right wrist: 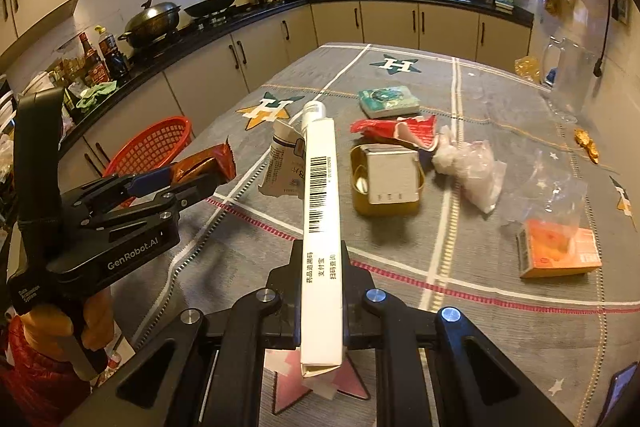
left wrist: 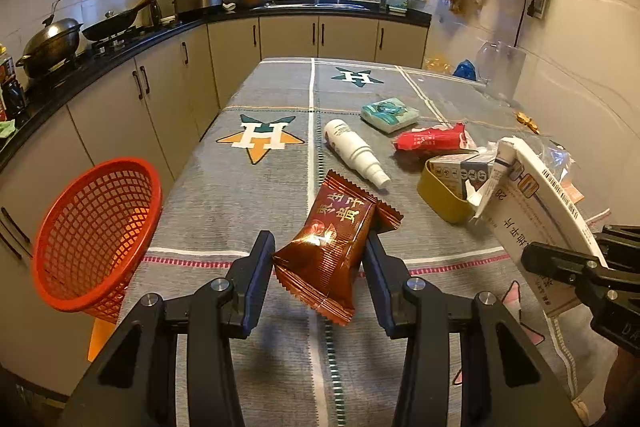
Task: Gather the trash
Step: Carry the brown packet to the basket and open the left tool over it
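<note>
Fingers on my left gripper (left wrist: 318, 259) are pinched on the brown snack wrapper (left wrist: 334, 247), one finger on each long side, and it hangs clear above the table (left wrist: 240, 187). Right gripper (right wrist: 322, 267), fingers drawn tight together on the white medicine box (right wrist: 320, 211), gripping it near its lower end so the barcoded edge sticks out and away, its torn flap open at the far tip.

Both loads look light. The wrapper is thin crinkly foil, soft and a bit slick, so I judge a hold across its middle is safest; pinch a corner and it could slide free. The box is flattened card, stiff along its length but easy to crush, and held this low it may swing.

Off the left edge of the table sits the red basket (left wrist: 96, 235), tipped toward me, mouth open. That's my likely drop spot, and the wrapper is the nearer of the two to it.

Plenty left on the cloth: a white spray bottle (left wrist: 356, 151) lying on its side, a torn red packet (left wrist: 432, 139), a green tissue pack (left wrist: 390, 113), a yellow tin (right wrist: 386, 183) with a grey carton in it, some crumpled clear plastic (right wrist: 472, 167), and an orange box (right wrist: 558, 253) on the near right, possibly under a clear bag; hard to say.
</note>
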Demonstrator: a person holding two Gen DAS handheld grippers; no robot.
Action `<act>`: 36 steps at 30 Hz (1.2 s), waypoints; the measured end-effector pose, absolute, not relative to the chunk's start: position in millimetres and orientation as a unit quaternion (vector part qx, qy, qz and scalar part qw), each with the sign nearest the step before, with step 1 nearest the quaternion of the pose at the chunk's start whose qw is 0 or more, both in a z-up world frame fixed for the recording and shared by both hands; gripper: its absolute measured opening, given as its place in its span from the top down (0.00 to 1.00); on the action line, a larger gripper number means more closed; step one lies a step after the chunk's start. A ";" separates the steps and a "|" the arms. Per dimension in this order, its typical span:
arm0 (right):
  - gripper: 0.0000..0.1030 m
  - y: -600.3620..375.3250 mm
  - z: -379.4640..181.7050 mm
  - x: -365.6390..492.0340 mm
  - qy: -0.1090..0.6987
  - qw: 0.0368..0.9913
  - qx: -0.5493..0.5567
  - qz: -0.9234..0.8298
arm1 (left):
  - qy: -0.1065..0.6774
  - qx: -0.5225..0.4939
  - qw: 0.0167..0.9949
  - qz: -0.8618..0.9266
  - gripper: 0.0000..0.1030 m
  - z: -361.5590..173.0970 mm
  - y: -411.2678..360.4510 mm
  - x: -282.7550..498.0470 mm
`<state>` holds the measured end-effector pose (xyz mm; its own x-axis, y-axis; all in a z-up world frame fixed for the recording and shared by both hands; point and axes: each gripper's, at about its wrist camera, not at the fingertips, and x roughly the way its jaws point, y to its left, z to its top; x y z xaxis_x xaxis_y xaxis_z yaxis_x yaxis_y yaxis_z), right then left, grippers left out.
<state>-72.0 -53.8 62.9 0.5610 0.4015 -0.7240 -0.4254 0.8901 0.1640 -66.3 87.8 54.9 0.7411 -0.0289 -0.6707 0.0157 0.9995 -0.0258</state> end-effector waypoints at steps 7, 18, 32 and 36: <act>0.86 -37.9 59.2 -64.4 0.418 0.873 -0.018 0.249 | 0.357 -0.020 0.934 0.000 0.58 54.7 100.5 -68.2; 0.86 -0.6 61.6 -54.8 0.425 0.861 -0.031 0.276 | 0.349 -0.046 0.936 0.025 0.58 59.6 133.4 -75.5; 0.86 53.1 66.1 -35.4 0.436 0.844 -0.045 0.311 | 0.338 -0.082 0.935 0.074 0.58 63.6 190.4 -86.2; 0.86 71.0 68.5 -32.3 0.435 0.839 -0.052 0.322 | 0.337 -0.092 0.933 0.089 0.58 63.1 205.9 -86.0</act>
<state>-32.3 71.0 68.5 0.4132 0.4958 -0.7638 -0.5864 0.7866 0.1933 -86.0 205.9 63.1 0.7573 0.1035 -0.6448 -0.2269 0.9675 -0.1113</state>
